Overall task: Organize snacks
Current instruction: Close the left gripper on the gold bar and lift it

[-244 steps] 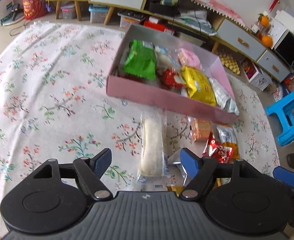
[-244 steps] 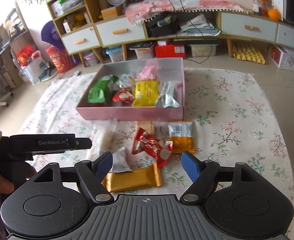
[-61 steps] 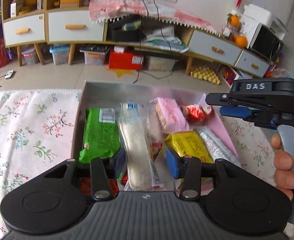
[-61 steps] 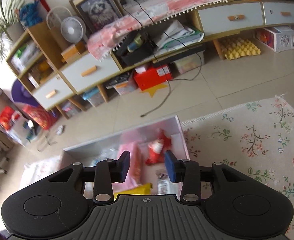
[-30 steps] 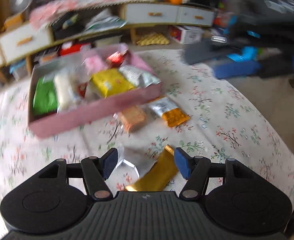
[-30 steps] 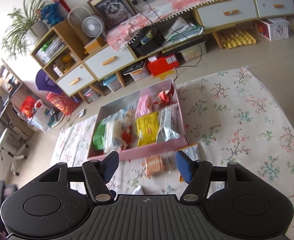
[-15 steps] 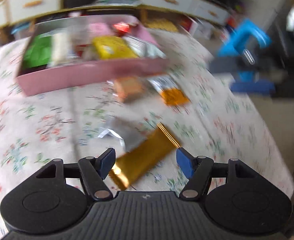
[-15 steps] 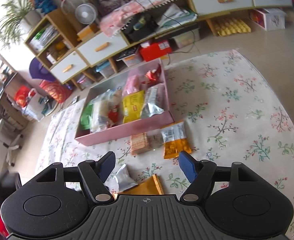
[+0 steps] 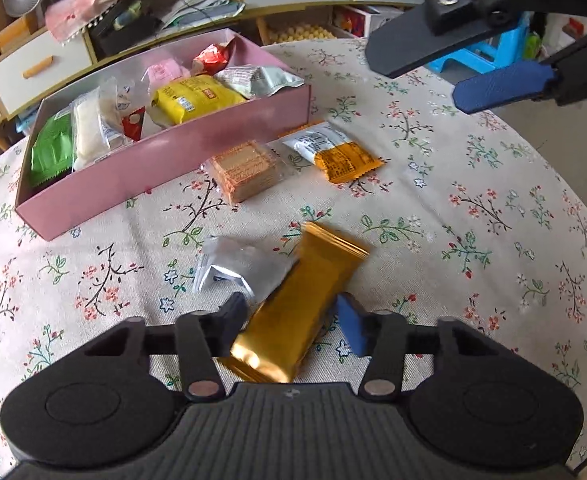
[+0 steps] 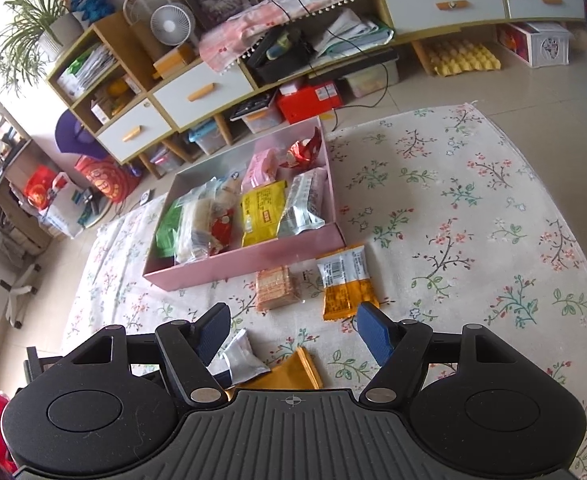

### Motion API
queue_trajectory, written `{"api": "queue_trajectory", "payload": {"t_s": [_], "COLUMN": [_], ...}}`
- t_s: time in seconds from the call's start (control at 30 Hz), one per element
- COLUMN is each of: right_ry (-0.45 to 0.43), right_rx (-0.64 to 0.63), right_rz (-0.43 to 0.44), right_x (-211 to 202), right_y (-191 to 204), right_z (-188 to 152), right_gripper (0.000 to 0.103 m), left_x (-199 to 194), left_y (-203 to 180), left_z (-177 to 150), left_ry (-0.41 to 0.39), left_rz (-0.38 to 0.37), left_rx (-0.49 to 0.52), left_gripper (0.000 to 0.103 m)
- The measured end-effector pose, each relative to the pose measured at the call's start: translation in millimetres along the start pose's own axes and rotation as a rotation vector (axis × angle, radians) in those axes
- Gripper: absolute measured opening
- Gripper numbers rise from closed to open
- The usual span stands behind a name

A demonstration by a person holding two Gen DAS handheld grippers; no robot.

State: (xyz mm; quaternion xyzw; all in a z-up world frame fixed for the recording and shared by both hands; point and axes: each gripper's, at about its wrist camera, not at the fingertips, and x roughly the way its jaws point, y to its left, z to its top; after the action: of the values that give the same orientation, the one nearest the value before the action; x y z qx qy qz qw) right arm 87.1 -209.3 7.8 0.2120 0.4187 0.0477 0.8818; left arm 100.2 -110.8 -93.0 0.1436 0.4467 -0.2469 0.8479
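Note:
A pink box [image 9: 165, 168] holds several snack packets, among them green, white, yellow and silver ones. Loose on the floral cloth lie a wafer pack [image 9: 245, 170], an orange-and-white packet [image 9: 335, 152], a crumpled silver packet [image 9: 241, 268] and a long gold packet [image 9: 305, 288]. My left gripper [image 9: 293, 314] is low over the cloth, its jaws closing with the gold packet's near end between them; the pads sit just off its sides. My right gripper [image 10: 293, 328] hovers open and empty above the wafer pack [image 10: 275, 286] and the orange-and-white packet [image 10: 347, 284], with the pink box [image 10: 253, 256] beyond.
The cloth-covered table [image 10: 473, 208] drops off to the floor on the right and at the far side. A blue stool [image 9: 481, 60] stands beyond the right edge. Low cabinets [image 10: 445, 4] with bins beneath line the far wall.
My left gripper has sunk toward the cloth and its jaws have narrowed around the gold packet. The right gripper's view has hardly shifted, and its jaws stay wide.

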Motion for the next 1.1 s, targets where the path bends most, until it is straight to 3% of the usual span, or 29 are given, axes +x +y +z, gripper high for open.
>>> {"api": "queue_trajectory", "payload": {"t_s": [0.07, 0.2, 0.4, 0.57, 0.73, 1.1], "right_ry": [0.001, 0.000, -0.006, 0.049, 0.107, 0.081], "right_rx": [-0.004, -0.005, -0.056, -0.111, -0.206, -0.246], "right_rz": [-0.001, -0.018, -0.108, -0.165, -0.201, -0.220], "right_x": [0.6, 2.6, 11.6, 34.2, 63.7, 92.8], "right_y": [0.0, -2.2, -6.9, -10.0, -1.7, -0.9], "right_z": [-0.5, 0.5, 3.7, 4.2, -1.2, 2.7], "right_gripper": [0.071, 0.071, 0.071, 0.071, 0.071, 0.071], "left_x": [-1.9, -4.7, -8.9, -12.2, -25.4, -61.6], "left_y": [-2.5, -4.4, -9.2, -3.5, 8.2, 39.9], "left_z": [-0.9, -0.3, -3.7, -3.1, -1.7, 0.8], "left_ry": [0.003, 0.036, 0.064, 0.074, 0.048, -0.045], "left_rz": [-0.007, -0.031, -0.006, -0.005, -0.054, -0.207], "left_rx": [0.013, -0.009, -0.042, -0.086, -0.153, -0.309], "left_gripper": [0.033, 0.028, 0.027, 0.027, 0.027, 0.027]}}
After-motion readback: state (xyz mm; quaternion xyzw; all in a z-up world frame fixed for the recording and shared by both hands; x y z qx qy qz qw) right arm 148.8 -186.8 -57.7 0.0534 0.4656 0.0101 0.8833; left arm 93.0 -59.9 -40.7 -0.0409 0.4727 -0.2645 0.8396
